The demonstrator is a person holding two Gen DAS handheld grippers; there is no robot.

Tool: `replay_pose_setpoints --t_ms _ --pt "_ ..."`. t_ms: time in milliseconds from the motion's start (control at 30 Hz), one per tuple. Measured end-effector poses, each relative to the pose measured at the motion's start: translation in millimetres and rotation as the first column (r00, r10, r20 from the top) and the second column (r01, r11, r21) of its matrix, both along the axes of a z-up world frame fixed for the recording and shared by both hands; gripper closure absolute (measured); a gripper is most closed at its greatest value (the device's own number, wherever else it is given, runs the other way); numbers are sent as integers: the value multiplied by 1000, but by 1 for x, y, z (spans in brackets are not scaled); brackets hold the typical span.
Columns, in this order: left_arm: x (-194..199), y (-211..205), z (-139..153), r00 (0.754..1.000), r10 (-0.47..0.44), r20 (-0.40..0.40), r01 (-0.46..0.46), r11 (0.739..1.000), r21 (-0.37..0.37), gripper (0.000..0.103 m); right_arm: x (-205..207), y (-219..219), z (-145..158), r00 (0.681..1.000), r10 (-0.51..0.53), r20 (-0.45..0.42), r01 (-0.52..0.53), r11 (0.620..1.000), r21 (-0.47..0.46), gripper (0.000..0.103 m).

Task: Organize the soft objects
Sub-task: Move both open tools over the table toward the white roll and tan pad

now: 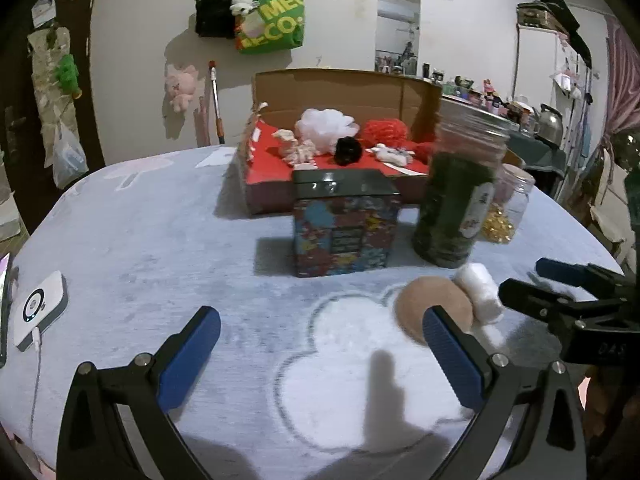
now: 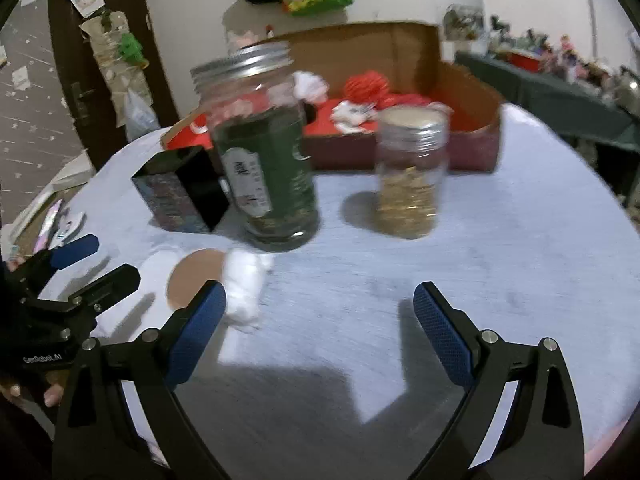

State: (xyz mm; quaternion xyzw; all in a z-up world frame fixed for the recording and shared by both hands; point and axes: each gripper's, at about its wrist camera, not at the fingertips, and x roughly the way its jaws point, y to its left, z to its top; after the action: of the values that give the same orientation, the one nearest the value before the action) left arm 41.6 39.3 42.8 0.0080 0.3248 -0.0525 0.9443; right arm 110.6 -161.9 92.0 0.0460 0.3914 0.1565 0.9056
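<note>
Round tan puff (image 1: 434, 312) (fluffy cotton roll (image 1: 480, 294) beside)

Our left gripper (image 1: 320, 338) and right gripper (image 2: 320, 308) are alike: black angular arms dotted with silver screws, ending in blue textured pads (image 1: 188, 356). At the left edge of the right wrist view, white lettering marks the left gripper's body.
</note>
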Motion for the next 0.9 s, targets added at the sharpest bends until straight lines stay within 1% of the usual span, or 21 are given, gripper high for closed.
replay_pose_setpoints --t_ms 100,167,267,333,467,567,667,767,900 --pt "2 3 0 1000 5 -10 -5 1000 -2 0 10 11 -4 998 52 -46 -51 998 24 7" --pt "2 3 0 1000 -3 -16 3 1000 -7 0 15 19 -8 997 47 -67 -49 998 -29 7" --pt "4 -2 0 999 -28 -27 27 1000 -11 0 12 18 -8 999 24 -47 -28 995 -98 7" --pt "6 -7 -1 999 -43 -31 43 999 -7 0 9 6 -7 999 -15 -36 11 994 -111 7" --pt "10 -18 -3 996 -81 -45 81 997 -8 0 8 -36 -2 992 -124 -41 121 991 -54 7" --pt "12 -27 -4 993 -106 -54 106 994 -6 0 4 -59 7 986 -166 -19 166 986 -20 7" --pt "14 -34 -4 989 -131 -65 131 991 -1 0 3 -67 14 989 -146 -20 146 989 32 7" --pt "17 -39 -4 987 -145 -74 146 989 4 0 7 -69 16 993 -119 -26 120 991 57 7" --pt "20 -44 -5 981 -170 -92 172 985 10 0 14 -52 11 998 -13 -60 19 995 96 7"
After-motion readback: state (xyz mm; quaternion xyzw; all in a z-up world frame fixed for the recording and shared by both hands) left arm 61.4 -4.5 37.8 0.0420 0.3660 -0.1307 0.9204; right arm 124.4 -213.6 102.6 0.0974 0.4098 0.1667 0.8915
